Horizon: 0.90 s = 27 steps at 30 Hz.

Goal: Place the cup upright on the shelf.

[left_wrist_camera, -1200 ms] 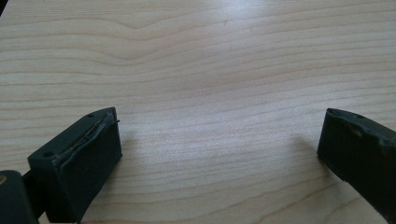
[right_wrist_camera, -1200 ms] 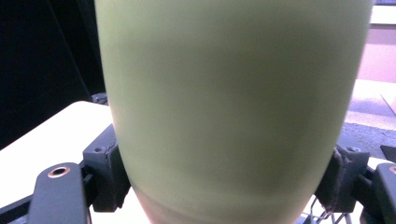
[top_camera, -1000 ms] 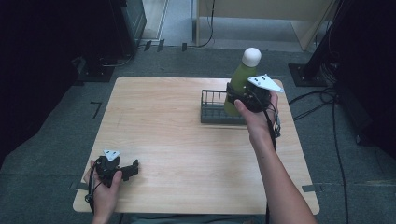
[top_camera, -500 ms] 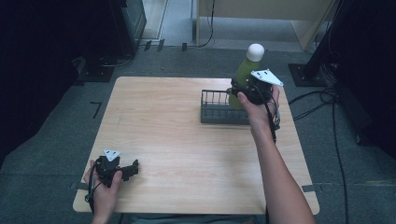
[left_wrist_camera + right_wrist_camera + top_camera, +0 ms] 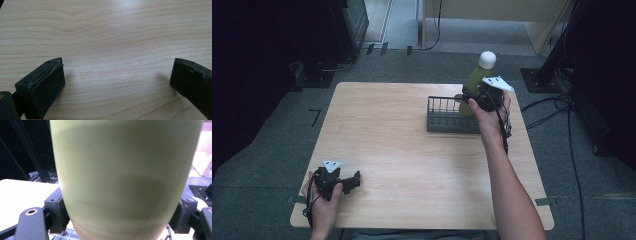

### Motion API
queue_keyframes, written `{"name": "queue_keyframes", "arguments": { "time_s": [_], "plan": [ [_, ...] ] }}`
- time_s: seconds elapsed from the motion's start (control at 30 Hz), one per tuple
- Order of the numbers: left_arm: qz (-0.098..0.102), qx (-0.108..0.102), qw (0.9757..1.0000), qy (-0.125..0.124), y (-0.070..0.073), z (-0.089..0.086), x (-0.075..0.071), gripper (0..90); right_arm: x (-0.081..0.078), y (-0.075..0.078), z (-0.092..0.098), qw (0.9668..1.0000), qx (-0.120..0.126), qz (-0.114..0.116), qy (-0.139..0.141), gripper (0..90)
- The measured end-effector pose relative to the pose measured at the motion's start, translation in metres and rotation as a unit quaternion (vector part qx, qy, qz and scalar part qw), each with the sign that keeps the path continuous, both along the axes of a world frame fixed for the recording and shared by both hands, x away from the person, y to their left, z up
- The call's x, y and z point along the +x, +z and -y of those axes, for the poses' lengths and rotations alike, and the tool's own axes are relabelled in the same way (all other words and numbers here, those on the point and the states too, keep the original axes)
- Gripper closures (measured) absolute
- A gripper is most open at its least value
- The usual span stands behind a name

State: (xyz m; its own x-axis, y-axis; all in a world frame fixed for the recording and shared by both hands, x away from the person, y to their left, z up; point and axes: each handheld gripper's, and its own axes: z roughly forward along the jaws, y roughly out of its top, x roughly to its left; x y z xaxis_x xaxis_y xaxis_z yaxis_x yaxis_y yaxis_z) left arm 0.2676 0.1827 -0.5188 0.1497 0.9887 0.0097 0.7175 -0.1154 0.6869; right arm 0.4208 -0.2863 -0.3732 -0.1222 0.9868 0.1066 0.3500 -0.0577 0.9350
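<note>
A green bottle (image 5: 473,80) with a white cap stands upright above the right end of a dark wire basket (image 5: 447,116) at the table's far right. My right gripper (image 5: 472,98) is shut on the bottle's lower body; in the right gripper view the green bottle (image 5: 125,175) sits pressed between both black pads (image 5: 58,212). My left gripper (image 5: 353,180) rests near the table's front left corner, open, with bare wood between its fingers (image 5: 42,87).
The wooden table (image 5: 412,160) has open room across its middle and left. Cables (image 5: 562,105) lie on the grey floor to the right. Dark equipment stands (image 5: 337,30) sit behind the table's far left.
The right gripper has lifted the green bottle a little higher and slightly rightward over the basket's end. The left gripper has stayed in place.
</note>
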Motion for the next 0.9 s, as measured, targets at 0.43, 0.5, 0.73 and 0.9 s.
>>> {"name": "queue_keyframes", "arguments": {
  "time_s": [0.43, 0.5, 0.73, 0.9],
  "plan": [
    [0.000, 0.000, 1.0000, 0.000, 0.000, 0.000, 0.000, 0.0, 0.010, -0.023, -0.004, 0.9995, -0.005, -0.028, 0.009, 20.8],
    [0.000, 0.000, 1.0000, 0.000, 0.000, 0.000, 0.000, 0.0, 0.010, -0.023, -0.004, 0.9996, -0.008, -0.026, 0.010, 20.8],
    [0.000, 0.000, 1.0000, 0.000, 0.000, 0.000, 0.000, 0.0, 0.009, -0.025, -0.010, 0.9997, -0.013, -0.020, 0.003, 20.2],
    [0.000, 0.000, 1.0000, 0.000, 0.000, 0.000, 0.000, 0.0, 0.009, -0.025, -0.009, 0.9997, -0.002, -0.025, 0.000, 18.2]
  ]
}}
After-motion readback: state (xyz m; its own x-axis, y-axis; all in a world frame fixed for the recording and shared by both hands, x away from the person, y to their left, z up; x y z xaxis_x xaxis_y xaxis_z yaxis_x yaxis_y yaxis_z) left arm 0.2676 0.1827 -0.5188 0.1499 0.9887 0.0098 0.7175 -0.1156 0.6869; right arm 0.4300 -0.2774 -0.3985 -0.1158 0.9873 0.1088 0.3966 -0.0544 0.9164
